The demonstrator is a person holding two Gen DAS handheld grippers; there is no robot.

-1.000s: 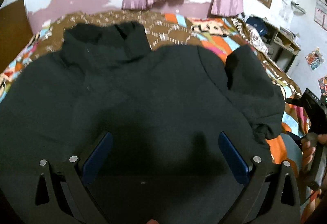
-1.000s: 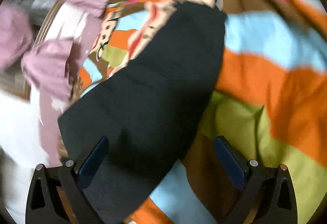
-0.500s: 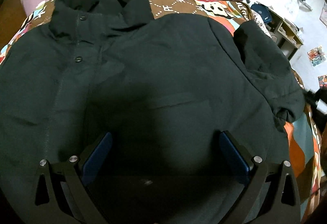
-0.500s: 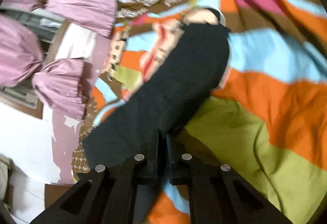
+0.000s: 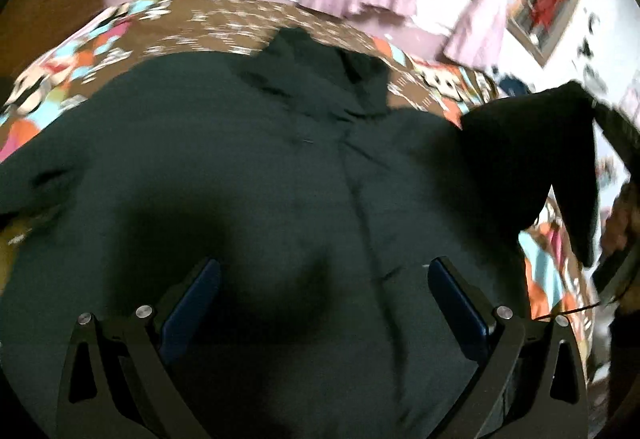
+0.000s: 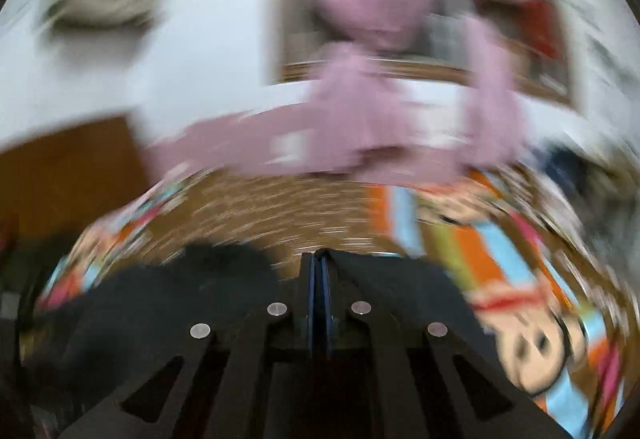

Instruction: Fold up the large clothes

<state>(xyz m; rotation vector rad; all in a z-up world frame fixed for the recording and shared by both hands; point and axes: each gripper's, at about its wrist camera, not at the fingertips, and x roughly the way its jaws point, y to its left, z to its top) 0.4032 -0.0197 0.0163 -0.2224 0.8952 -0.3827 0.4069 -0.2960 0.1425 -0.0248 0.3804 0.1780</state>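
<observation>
My left gripper [image 5: 320, 303] hung spread above the large black padded jacket [image 5: 248, 207]; my right gripper [image 6: 319, 303], blurred, seemingly pinched its raised sleeve [image 5: 532, 163].

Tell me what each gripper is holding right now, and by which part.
The right gripper is shut on the black jacket's sleeve, lifted off the bed; exact spot is blurred. The left gripper is open, holding nothing.

A large black jacket [image 5: 248, 199] lies spread front-up across the patterned bedspread [image 5: 224, 19], its collar toward the wall and its front closure running down the middle. Its right-hand sleeve [image 5: 532, 159] is lifted off the bed, hanging in a dark peaked fold above the jacket's side.
</observation>
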